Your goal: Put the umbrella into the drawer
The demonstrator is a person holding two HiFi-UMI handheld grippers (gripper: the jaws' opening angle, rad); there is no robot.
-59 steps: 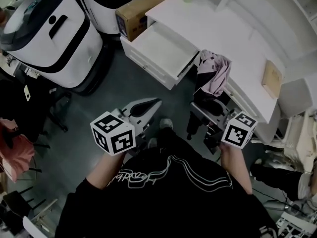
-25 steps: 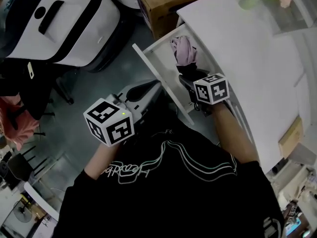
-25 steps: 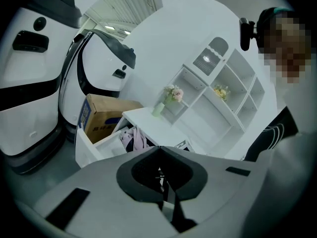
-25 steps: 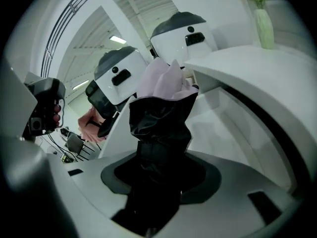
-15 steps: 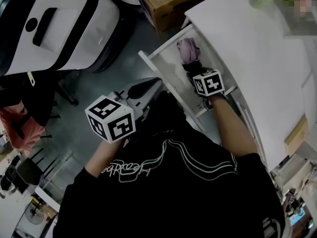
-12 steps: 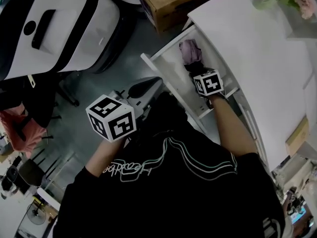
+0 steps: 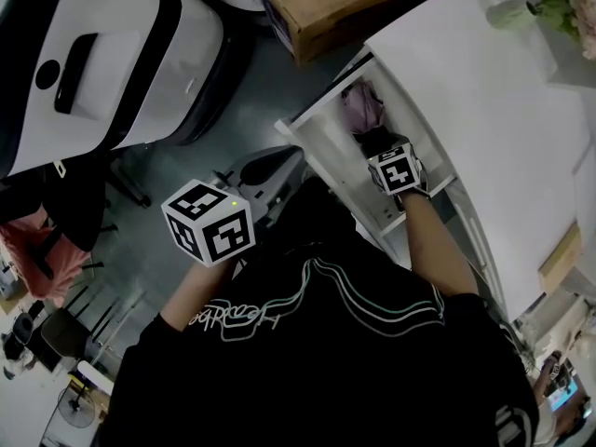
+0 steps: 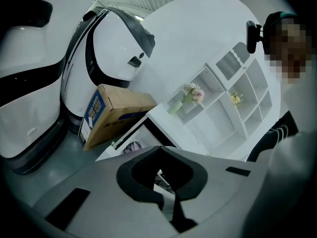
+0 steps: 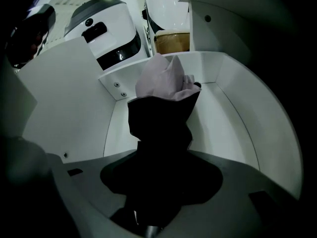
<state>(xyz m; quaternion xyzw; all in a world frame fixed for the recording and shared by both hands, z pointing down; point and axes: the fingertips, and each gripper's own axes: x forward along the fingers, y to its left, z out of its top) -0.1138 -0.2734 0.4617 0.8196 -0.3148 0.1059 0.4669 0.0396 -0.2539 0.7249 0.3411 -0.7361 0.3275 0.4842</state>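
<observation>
The right gripper (image 7: 376, 142) is lowered into the open white drawer (image 9: 79, 108), pointing steeply down. It is clamped on the folded umbrella (image 9: 163, 103). The umbrella's black part fills the space between the jaws, which have just been opening a little with the umbrella between them. The umbrella's pale pink end is seen beyond the jaw tips, close to the drawer's far wall. Whether the umbrella rests on the drawer floor cannot be told.

The left gripper (image 8: 161, 148) is held well apart from the drawer, out over the dark floor, on the side of the drawer front away from the right gripper. Its jaws are brought together at the tips, and nothing is gripped between them.

A white surface (image 7: 484, 110) is seen above the drawer, to the right of the right gripper. A pale vase of flowers (image 7: 510, 12) stands on it, far ahead of that gripper. A cardboard box (image 7: 345, 3) is seen on the floor beyond the drawer. A large white-and-black machine (image 7: 102, 54) stands ahead of the left gripper and to its left.
</observation>
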